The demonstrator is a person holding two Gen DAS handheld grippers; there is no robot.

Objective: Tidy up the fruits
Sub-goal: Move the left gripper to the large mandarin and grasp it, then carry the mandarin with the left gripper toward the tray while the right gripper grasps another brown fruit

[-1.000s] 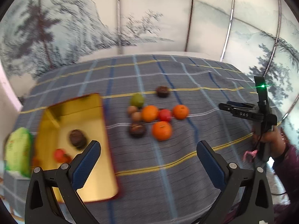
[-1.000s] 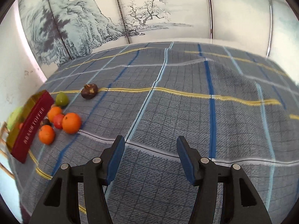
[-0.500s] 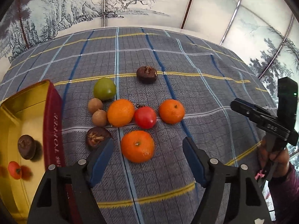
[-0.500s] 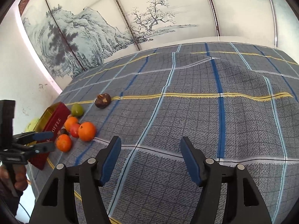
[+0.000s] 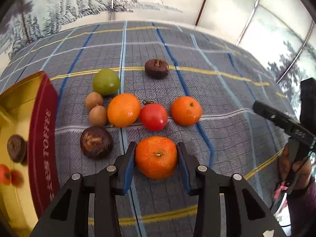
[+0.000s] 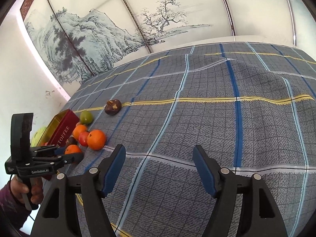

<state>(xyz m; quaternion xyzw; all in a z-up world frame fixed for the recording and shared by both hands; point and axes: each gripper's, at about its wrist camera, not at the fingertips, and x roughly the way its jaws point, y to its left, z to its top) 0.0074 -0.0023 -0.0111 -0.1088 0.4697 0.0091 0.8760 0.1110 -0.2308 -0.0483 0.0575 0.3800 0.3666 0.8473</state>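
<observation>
A: Start big. What is under everything?

B: A blue-grey plaid cloth (image 5: 227,102), rumpled on the far side. At its left edge stands an open red toffee tin (image 5: 39,130) with a gold inside, already holding a dark mangosteen and something small and red.

A: And the loose fruit?

B: Clustered just beside the tin. The left gripper (image 5: 156,159) has just been closing, and its blue pads now sit against both flanks of the nearest mandarin (image 5: 156,157), which rests on the cloth.

A: The other hand?

B: The right gripper (image 6: 159,169) hangs over bare cloth, jaws apart, nothing between them.

A: Risks?

B: The mandarin is round and soft; I'd guess a low or off-centre pinch could let it roll out, or bruise it. A drag could nudge the mangosteen (image 5: 96,142) or the tomato (image 5: 153,116) nearby.
</observation>
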